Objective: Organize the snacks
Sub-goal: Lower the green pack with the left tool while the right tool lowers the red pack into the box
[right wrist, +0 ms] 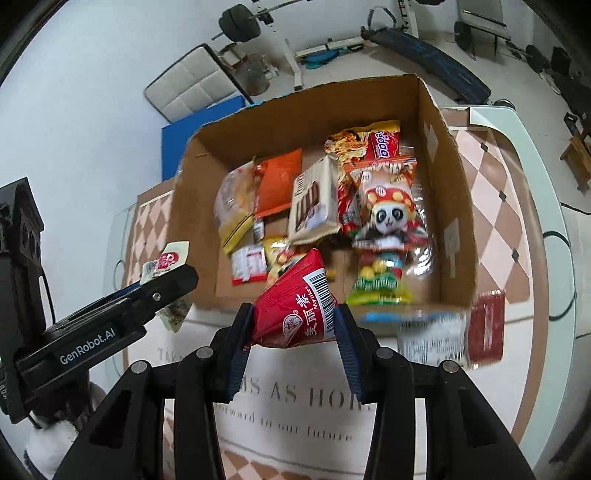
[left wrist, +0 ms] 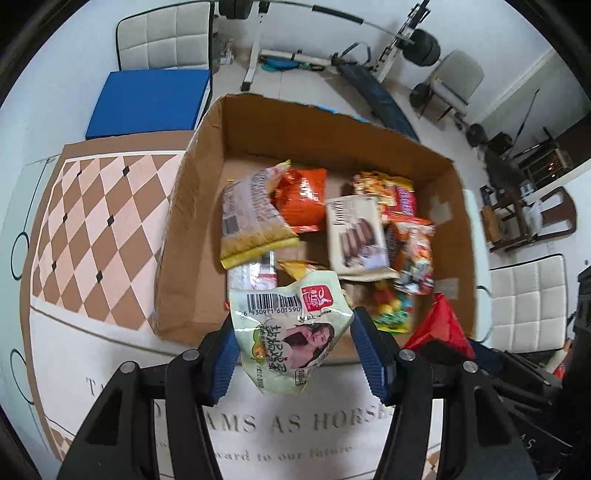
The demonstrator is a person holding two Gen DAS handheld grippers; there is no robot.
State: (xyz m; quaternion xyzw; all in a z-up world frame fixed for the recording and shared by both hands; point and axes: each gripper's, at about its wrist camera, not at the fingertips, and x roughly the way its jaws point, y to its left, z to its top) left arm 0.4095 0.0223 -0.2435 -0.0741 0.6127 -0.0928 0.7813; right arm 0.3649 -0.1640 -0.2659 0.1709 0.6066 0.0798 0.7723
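A brown cardboard box (left wrist: 192,229) stands on the table and holds several snack packs, among them an orange bag (left wrist: 303,199) and a beige wafer box (left wrist: 354,236). My left gripper (left wrist: 291,354) is shut on a pale green snack packet (left wrist: 291,332), held above the box's near wall. My right gripper (right wrist: 293,328) is shut on a red Mylikes packet (right wrist: 295,306), also over the near wall of the box (right wrist: 454,206). The left gripper (right wrist: 110,314) shows at the left of the right wrist view. A panda-print bag (right wrist: 388,214) lies in the box.
A red and white packet (right wrist: 454,336) lies blurred on the table in front of the box's right corner. The table has a checkered top (left wrist: 96,229) and printed lettering near me. White chairs (left wrist: 166,33), a blue cushion (left wrist: 147,99) and gym equipment stand beyond the table.
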